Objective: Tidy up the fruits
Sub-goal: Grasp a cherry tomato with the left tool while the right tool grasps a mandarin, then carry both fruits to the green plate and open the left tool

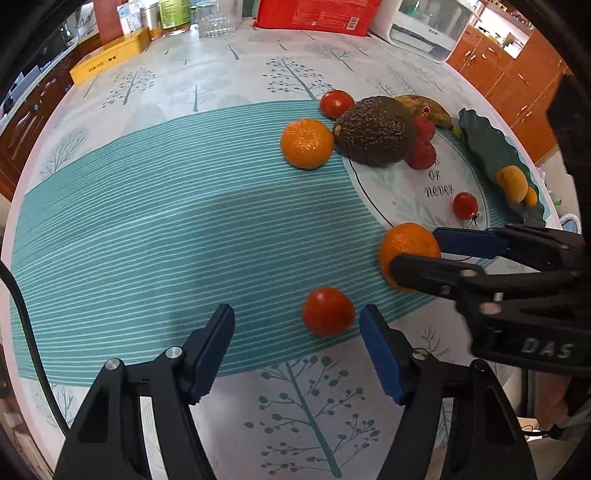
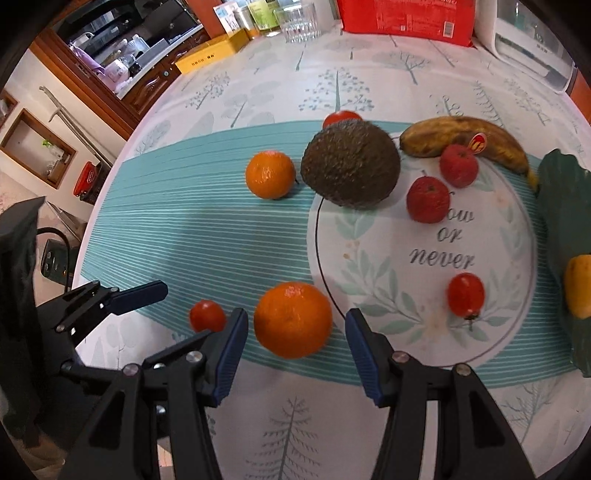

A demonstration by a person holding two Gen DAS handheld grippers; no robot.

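Note:
My left gripper (image 1: 297, 349) is open, low over the table, with a small tomato (image 1: 328, 311) just ahead between its jaws, near the right one. My right gripper (image 2: 295, 345) is open around a near orange (image 2: 293, 319), not touching it; the same orange shows in the left wrist view (image 1: 408, 254). Further back lie a second orange (image 2: 270, 174), an avocado (image 2: 351, 164), a banana (image 2: 465, 142), two red lychee-like fruits (image 2: 428, 199) and tomatoes (image 2: 466, 295). A dark green leaf plate (image 1: 495, 155) at the right holds yellow fruit (image 1: 512, 182).
A teal striped placemat (image 1: 147, 229) covers the tablecloth. At the table's back stand a yellow box (image 1: 110, 59), a glass (image 1: 216, 18), a red bag (image 1: 317, 14) and a white appliance (image 1: 424, 26). Wooden cabinets stand beyond the table on both sides.

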